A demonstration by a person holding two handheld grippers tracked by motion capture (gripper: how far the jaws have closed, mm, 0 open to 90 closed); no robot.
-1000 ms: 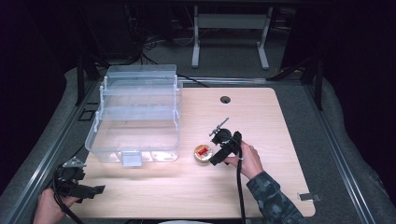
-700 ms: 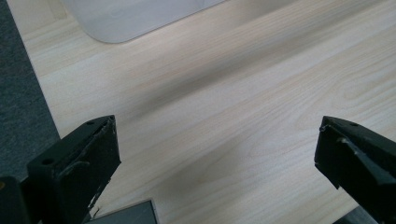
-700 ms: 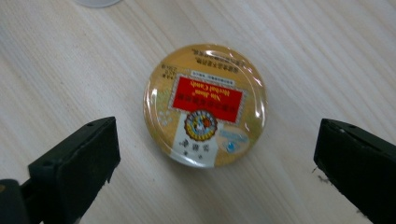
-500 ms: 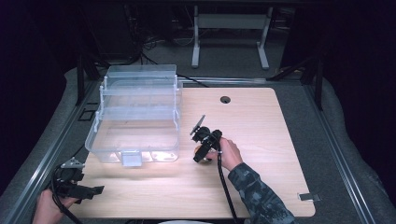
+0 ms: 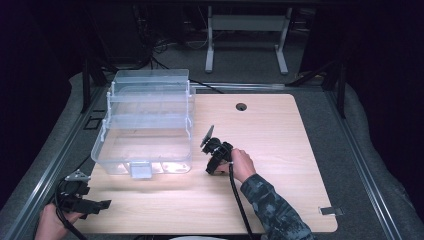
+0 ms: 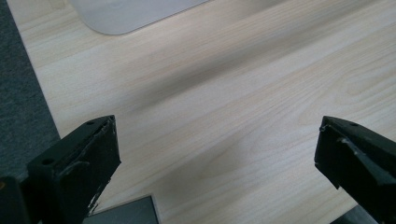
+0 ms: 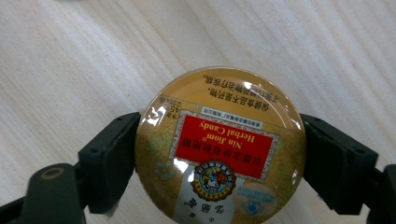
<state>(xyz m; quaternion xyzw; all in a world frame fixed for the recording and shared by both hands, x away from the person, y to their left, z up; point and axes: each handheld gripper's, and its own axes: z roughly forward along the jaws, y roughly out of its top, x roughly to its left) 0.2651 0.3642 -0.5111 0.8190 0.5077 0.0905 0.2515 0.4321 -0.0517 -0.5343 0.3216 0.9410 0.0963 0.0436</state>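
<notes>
The right gripper [image 7: 219, 154] holds the round candy tin [image 7: 219, 149] by its sides just right of the clear box [image 5: 145, 125], so keep it level, while the left gripper [image 6: 215, 154], near-left, is wide and empty.

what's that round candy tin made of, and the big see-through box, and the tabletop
Candy tin: likely printed metal with a glossy gold finish, judging by sharp highlights on its lid; could be coated.
Box: clear hard plastic, the table showing through its walls.
Tabletop: pale wood-grain surface, matte; whether laminate or solid wood is unclear.
</notes>
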